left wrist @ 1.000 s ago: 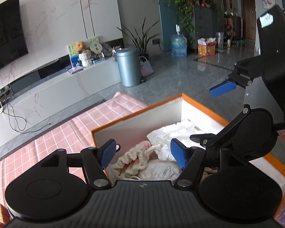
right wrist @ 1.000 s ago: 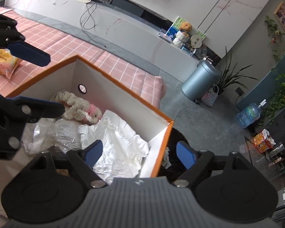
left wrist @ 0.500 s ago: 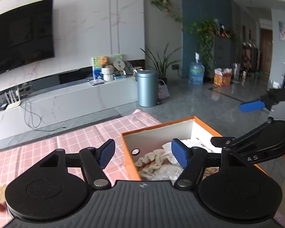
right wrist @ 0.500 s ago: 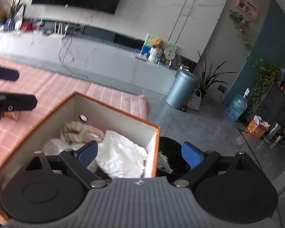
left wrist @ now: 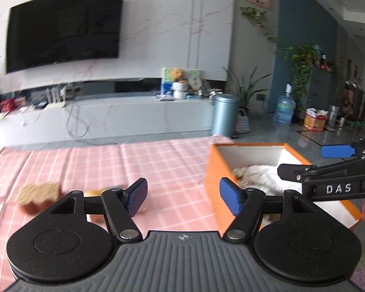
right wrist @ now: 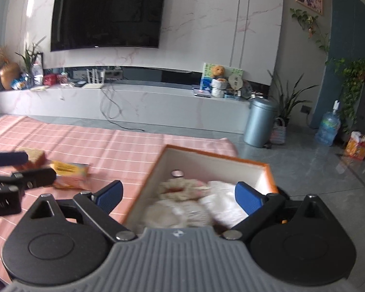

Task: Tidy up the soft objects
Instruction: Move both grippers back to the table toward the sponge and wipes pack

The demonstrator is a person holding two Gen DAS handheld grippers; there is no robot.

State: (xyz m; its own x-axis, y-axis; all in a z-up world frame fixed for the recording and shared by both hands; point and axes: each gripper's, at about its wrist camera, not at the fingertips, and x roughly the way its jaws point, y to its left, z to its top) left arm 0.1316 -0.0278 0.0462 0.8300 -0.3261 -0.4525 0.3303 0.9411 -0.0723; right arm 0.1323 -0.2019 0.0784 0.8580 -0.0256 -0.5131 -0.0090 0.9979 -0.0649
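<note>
Change since earlier frames: both views have swung from looking down into the box to looking level across the room; the box now sits lower right in the left wrist view.
Left claw (left wrist: 183,196): jaws well apart, nothing between them, over the pink checked cloth on the worktop (left wrist: 158,165).
Right claw (right wrist: 178,196): jaws opening, nearly at their widest, empty; it hangs above the near end of the box.
Done: orange cardboard box with white inside (right wrist: 221,168) already holds a cream knitted toy (right wrist: 180,186), white crumpled wrapping (right wrist: 227,205) and a clear plastic bag.
Left: brown wavy-edged sponge (left wrist: 39,193) and yellow-orange snack packet (right wrist: 69,171) lie on the cloth, left of the box, well apart from it.
Judgement: task mostly done; two items remain, probably next.
</note>
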